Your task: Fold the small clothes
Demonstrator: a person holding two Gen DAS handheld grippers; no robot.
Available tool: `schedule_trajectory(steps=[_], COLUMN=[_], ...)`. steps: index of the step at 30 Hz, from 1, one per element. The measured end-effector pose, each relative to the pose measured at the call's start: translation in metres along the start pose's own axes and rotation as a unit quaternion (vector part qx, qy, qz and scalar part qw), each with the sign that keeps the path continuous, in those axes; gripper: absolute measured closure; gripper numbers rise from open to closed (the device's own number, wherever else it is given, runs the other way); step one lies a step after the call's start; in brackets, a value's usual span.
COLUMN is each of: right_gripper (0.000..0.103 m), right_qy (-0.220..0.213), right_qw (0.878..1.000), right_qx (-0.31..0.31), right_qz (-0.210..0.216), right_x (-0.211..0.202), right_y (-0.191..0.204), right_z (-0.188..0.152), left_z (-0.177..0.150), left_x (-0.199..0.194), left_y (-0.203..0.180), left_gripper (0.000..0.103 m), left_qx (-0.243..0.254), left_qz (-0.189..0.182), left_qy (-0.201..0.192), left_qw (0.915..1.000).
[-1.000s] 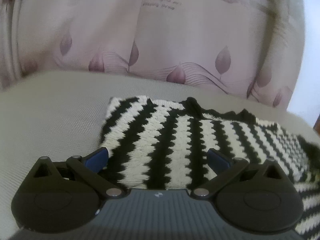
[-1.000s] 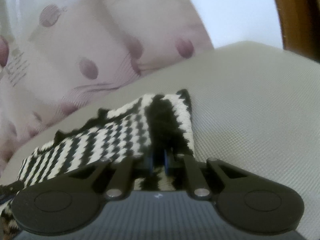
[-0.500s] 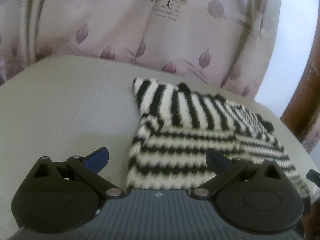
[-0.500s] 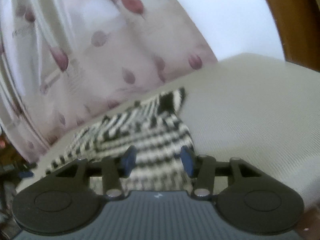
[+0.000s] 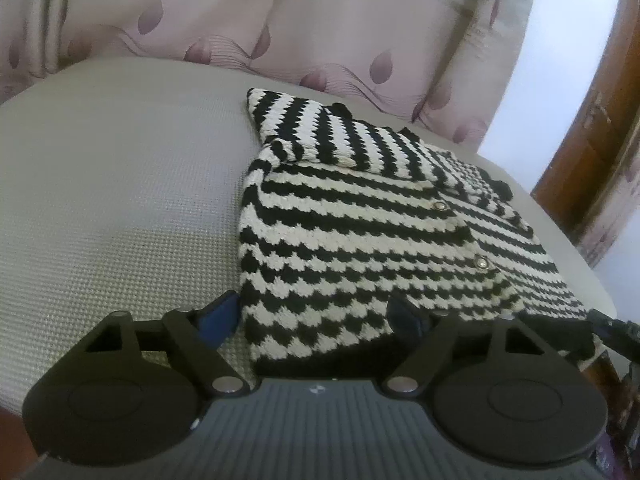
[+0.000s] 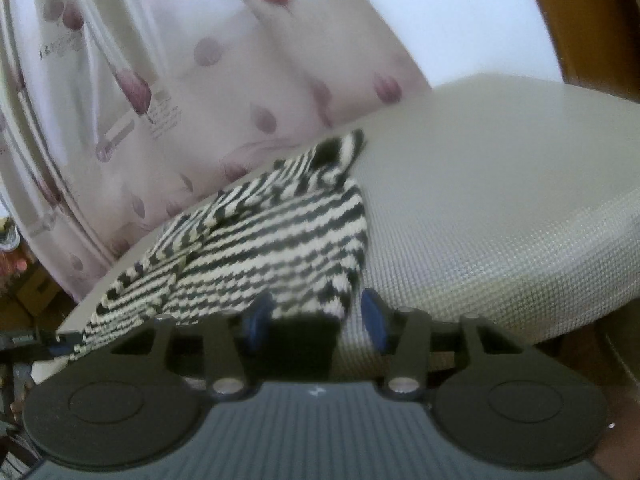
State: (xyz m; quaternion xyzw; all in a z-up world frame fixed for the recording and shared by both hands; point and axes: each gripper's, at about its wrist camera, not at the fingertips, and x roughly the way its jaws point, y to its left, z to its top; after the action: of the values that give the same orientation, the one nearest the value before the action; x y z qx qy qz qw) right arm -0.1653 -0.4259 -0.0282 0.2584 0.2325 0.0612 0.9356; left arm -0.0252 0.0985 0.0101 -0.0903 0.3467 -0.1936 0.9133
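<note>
Both tools are now standing back at the near hem of the black-and-cream zigzag-striped knitted cardigan (image 5: 360, 248); a second ago they were up at its folded top.

Left tool (image 5: 316, 316): jaws have just been closing, wide, bottom corner between them, unpinched.

Right tool (image 6: 316, 320): jaws half apart, having released; opposite corner between them.

Sleeves are lying folded inward, so a bottom fold probably follows.

Chunky soft knit, metal snaps, resting on the grey woven-mesh table (image 5: 120, 200).
</note>
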Motion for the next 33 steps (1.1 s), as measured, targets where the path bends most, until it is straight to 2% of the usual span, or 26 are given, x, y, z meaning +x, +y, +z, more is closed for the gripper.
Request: schedule_trajectory(steps=[2, 3, 4, 6, 7, 8, 10, 13, 15, 16, 17, 19, 20, 21, 23, 26, 27, 28, 29, 30, 31, 32, 33], right_gripper=[0.058, 0.062, 0.071, 0.084, 0.089, 0.09, 0.09, 0.09, 0.09, 0.089, 0.087, 0.085, 0.081, 0.078, 0.066, 0.052, 0.052, 0.053, 0.053, 0.053, 0.063, 0.083, 0.089], right_qy=[0.005, 0.01, 0.019, 0.027, 0.034, 0.035, 0.029, 0.021, 0.022, 0.028, 0.034, 0.036, 0.037, 0.037, 0.036, 0.031, 0.03, 0.028, 0.025, 0.024, 0.025, 0.031, 0.038], right_qw=[1.0, 1.0, 1.0, 1.0, 0.999, 0.999, 0.998, 0.996, 0.996, 0.996, 0.995, 0.994, 0.993, 0.992, 0.99, 0.989, 0.989, 0.989, 0.988, 0.987, 0.987, 0.988, 0.989], right_qx=[0.008, 0.008, 0.006, 0.003, 0.009, 0.02, 0.04, 0.073, 0.07, 0.068, 0.07, 0.086, 0.093, 0.099, 0.109, 0.111, 0.11, 0.112, 0.119, 0.125, 0.124, 0.121, 0.123], right_qz=[0.006, 0.01, 0.011, 0.014, 0.022, 0.027, 0.039, 0.049, 0.047, 0.052, 0.056, 0.061, 0.066, 0.071, 0.082, 0.096, 0.096, 0.095, 0.096, 0.098, 0.098, 0.088, 0.079], right_x=[-0.001, 0.0, 0.001, 0.003, 0.005, 0.006, 0.004, 0.001, 0.0, 0.0, 0.002, 0.003, 0.004, 0.005, 0.006, 0.008, 0.01, 0.011, 0.013, 0.015, 0.017, 0.019, 0.021], right_y=[0.0, 0.002, 0.004, 0.007, 0.006, 0.005, 0.0, -0.011, -0.013, -0.013, -0.013, -0.015, -0.016, -0.017, -0.016, -0.012, -0.011, -0.011, -0.012, -0.013, -0.013, -0.012, -0.012], right_z=[0.001, 0.0, 0.0, -0.001, -0.002, -0.003, -0.003, -0.001, 0.0, 0.0, 0.001, 0.0, 0.001, 0.0, -0.001, -0.003, -0.003, -0.003, -0.003, -0.004, -0.003, -0.003, -0.004], left_z=[-0.001, -0.001, -0.001, -0.002, -0.001, -0.001, 0.0, 0.0, 0.001, 0.001, 0.001, 0.003, 0.003, 0.003, 0.001, -0.002, -0.002, -0.002, -0.002, -0.003, -0.003, -0.004, -0.005], left_x=[-0.001, -0.002, -0.002, -0.003, -0.003, -0.003, -0.002, -0.004, -0.006, -0.006, -0.006, -0.005, -0.005, -0.005, -0.005, -0.005, -0.005, -0.004, -0.003, -0.002, -0.001, 0.0, 0.001], left_y=[0.001, 0.002, 0.003, 0.005, 0.007, 0.01, 0.022, 0.038, 0.039, 0.038, 0.037, 0.036, 0.033, 0.029, 0.022, 0.015, 0.015, 0.015, 0.017, 0.019, 0.022, 0.027, 0.033], left_gripper=[0.025, 0.026, 0.027, 0.039, 0.053, 0.068, 0.079, 0.079, 0.076, 0.068, 0.053, 0.033, 0.028, 0.026, 0.017, 0.019, 0.021, 0.032, 0.051, 0.063, 0.08, 0.081, 0.081], left_qx=[-0.005, -0.01, -0.016, -0.026, -0.03, -0.036, -0.063, -0.095, -0.086, -0.079, -0.077, -0.079, -0.073, -0.063, -0.045, -0.03, -0.03, -0.032, -0.036, -0.039, -0.044, -0.053, -0.067], left_qz=[-0.013, -0.021, -0.027, -0.043, -0.05, -0.056, -0.068, -0.09, -0.088, -0.089, -0.102, -0.13, -0.133, -0.133, -0.137, -0.133, -0.131, -0.129, -0.127, -0.125, -0.12, -0.122, -0.132], left_qy=[0.001, 0.003, 0.003, 0.005, 0.009, 0.015, 0.024, 0.032, 0.03, 0.03, 0.032, 0.034, 0.035, 0.036, 0.034, 0.03, 0.028, 0.026, 0.027, 0.03, 0.032, 0.031, 0.03], left_qw=[0.9999, 0.9997, 0.9995, 0.9987, 0.9983, 0.9977, 0.9955, 0.9909, 0.992, 0.9924, 0.9913, 0.9878, 0.9879, 0.9885, 0.989, 0.9903, 0.9906, 0.9908, 0.9908, 0.991, 0.9912, 0.9907, 0.9885])
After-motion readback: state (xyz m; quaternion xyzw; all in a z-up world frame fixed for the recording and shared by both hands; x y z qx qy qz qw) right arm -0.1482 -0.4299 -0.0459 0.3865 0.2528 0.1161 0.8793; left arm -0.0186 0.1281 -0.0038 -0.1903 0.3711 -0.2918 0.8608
